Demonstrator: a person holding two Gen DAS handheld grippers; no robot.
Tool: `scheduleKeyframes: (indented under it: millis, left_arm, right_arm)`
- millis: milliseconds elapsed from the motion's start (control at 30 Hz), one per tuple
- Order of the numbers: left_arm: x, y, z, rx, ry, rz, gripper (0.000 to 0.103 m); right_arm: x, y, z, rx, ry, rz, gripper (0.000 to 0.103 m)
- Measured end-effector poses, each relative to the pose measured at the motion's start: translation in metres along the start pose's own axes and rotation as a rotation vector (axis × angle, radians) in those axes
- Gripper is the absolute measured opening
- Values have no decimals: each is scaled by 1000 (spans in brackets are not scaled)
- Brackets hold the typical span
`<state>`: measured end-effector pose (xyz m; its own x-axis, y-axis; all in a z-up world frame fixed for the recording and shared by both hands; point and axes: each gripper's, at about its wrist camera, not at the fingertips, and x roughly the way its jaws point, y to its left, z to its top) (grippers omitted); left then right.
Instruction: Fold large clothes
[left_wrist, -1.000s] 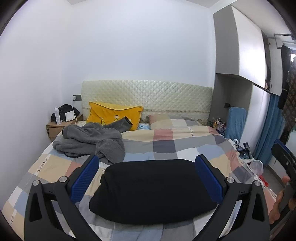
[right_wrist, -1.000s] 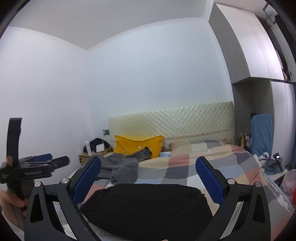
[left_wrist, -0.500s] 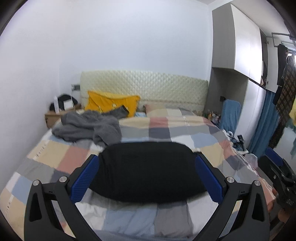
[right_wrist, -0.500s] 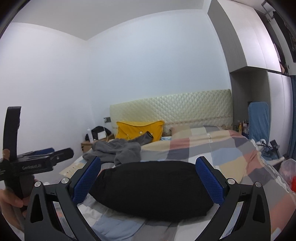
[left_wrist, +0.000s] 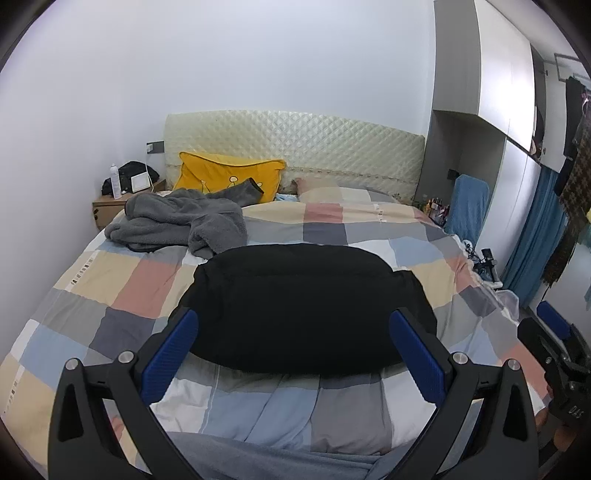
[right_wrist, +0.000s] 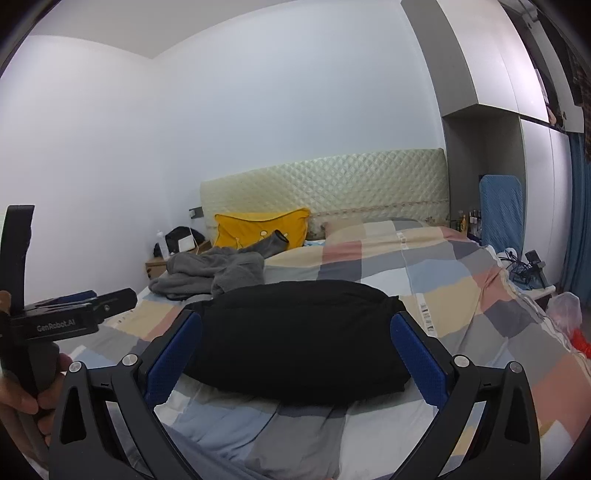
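Black garment (left_wrist: 306, 306) lies folded into a compact oblong on the checked duvet (left_wrist: 122, 280), mid-bed toward the foot, free of both grippers. Compared with a second ago, both cameras have tilted down and drawn nearer: the bundle now fills more of each view and sits lower between the fingers, its outline unchanged. Reading: this piece looks finished, and the tools are re-aiming, either to tidy or shift it, or to pass on to the grey fleece garment (left_wrist: 177, 225), heaped unfolded near the yellow pillow (left_wrist: 229, 173) by the headboard (left_wrist: 295, 144). Left gripper (left_wrist: 293, 347) is held level above the foot of the bed, pointing at the headboard, fingers spread wide with nothing between them; the blue pads (left_wrist: 170, 354) frame the bundle's near corners in view only, no contact. Right gripper (right_wrist: 295, 350) has the same pose, fingers wide and empty, just beside the left. A hand (right_wrist: 22, 398) grips the left tool's handle at the edge of the right view.
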<state>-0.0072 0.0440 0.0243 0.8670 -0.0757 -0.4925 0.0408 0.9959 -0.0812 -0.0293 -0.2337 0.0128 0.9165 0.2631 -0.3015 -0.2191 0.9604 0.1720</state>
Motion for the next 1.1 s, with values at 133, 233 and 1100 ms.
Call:
scheduleKeyframes:
  millis: [133,233,1100]
  left_arm:
    - [2,-2,-5,7,19,-6,103]
    - [4,-1,-7,7,24,-3,103]
    - [15,0,-22,15,92,-9,103]
  right_arm:
    - [3,0,-6,-12,14,-16,103]
    - [7,0,-12,-18,34,-16,103]
    - [13,-3,-34,-5,105,-42,103]
